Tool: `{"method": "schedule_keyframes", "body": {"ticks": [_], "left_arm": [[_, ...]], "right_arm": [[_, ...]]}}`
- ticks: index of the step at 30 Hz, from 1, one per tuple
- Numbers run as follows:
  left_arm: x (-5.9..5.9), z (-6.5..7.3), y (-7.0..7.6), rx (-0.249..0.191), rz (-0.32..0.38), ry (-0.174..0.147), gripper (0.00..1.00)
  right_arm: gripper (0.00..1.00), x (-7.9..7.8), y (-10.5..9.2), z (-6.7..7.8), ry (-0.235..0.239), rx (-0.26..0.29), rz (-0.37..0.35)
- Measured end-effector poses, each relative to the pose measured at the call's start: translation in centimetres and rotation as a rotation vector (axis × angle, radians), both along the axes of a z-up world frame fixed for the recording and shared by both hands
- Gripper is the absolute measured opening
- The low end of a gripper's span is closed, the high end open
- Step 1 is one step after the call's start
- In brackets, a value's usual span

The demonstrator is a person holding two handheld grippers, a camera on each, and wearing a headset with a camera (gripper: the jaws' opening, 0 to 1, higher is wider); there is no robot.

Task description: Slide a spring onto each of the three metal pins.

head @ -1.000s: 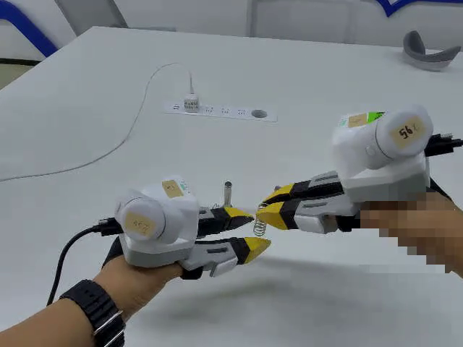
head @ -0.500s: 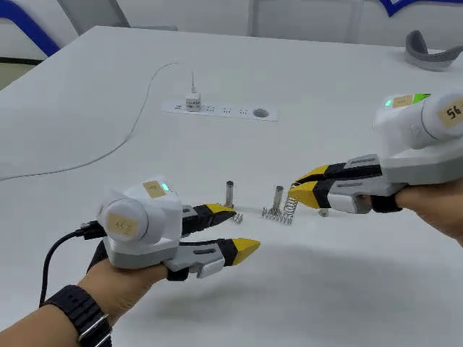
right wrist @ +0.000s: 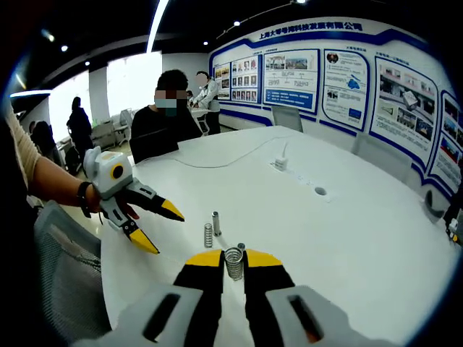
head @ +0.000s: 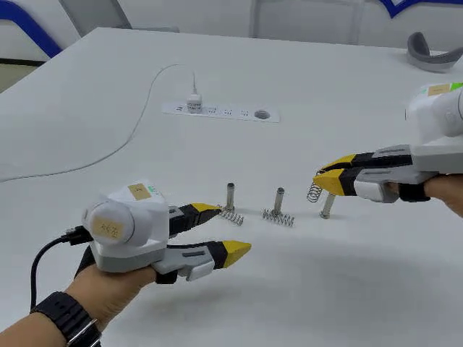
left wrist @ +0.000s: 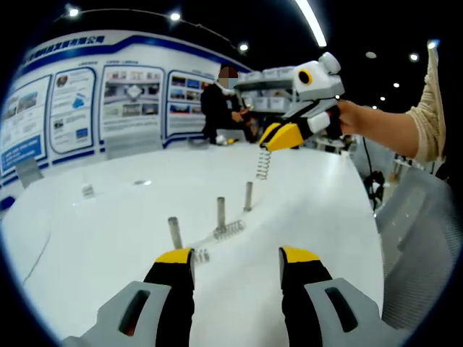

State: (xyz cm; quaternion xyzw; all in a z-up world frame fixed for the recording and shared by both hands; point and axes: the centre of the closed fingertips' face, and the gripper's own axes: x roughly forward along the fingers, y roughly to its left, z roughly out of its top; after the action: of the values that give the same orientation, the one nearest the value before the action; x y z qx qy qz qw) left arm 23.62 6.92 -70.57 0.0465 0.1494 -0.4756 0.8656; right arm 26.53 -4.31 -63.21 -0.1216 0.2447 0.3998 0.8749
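Right claw [head: 320, 179] has pulled away from the left claw [head: 234, 228] and swung out to the right pin [head: 328, 206]. It's clamped on the held spring [head: 314, 192] at its yellow tips. The coil hangs in the air just beside that pin's top, not over it yet. Read: pick done, first threading about to start, and none of the three pins is loaded.

Left claw is spread wide with nothing in it, low near the left pin [head: 230, 195]. The left spring [head: 231, 216] lies flat at that pin's foot. The middle spring [head: 278, 217] lies flat just in front of the middle pin [head: 278, 200].

Materials:
- **Pins:** short dull-grey metal cylinders. The right one looks tilted in the head view.
- **Springs:** thin bright wire coils, open-ended, probably light and prone to flex or roll.
- **Surface** [head: 325, 289]: smooth matte white.

Next move needs the coil's bore lined up over the pin tip.
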Motion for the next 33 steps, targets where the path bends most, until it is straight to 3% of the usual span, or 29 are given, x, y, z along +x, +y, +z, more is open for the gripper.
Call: {"method": "schedule_keyframes", "body": {"ticks": [7, 19, 33], "left_arm": [[0.3, 0.0, 0.7, 0.0, 0.021, 0.002, 0.51], [0.6, -0.3, 1.8, 0.004, 0.055, 0.007, 0.57], [0.8, -0.7, 2.8, 0.005, 0.081, 0.016, 0.6]], "right_arm": [[0.11, 0.8, -1.4, 0.7, -0.013, 0.007, -0.039], [0.11, 2.6, -2.9, 0.1, -0.013, -0.01, -0.092], [0.11, 3.8, -4.0, -2.4, 0.024, -0.044, -0.13]]}}
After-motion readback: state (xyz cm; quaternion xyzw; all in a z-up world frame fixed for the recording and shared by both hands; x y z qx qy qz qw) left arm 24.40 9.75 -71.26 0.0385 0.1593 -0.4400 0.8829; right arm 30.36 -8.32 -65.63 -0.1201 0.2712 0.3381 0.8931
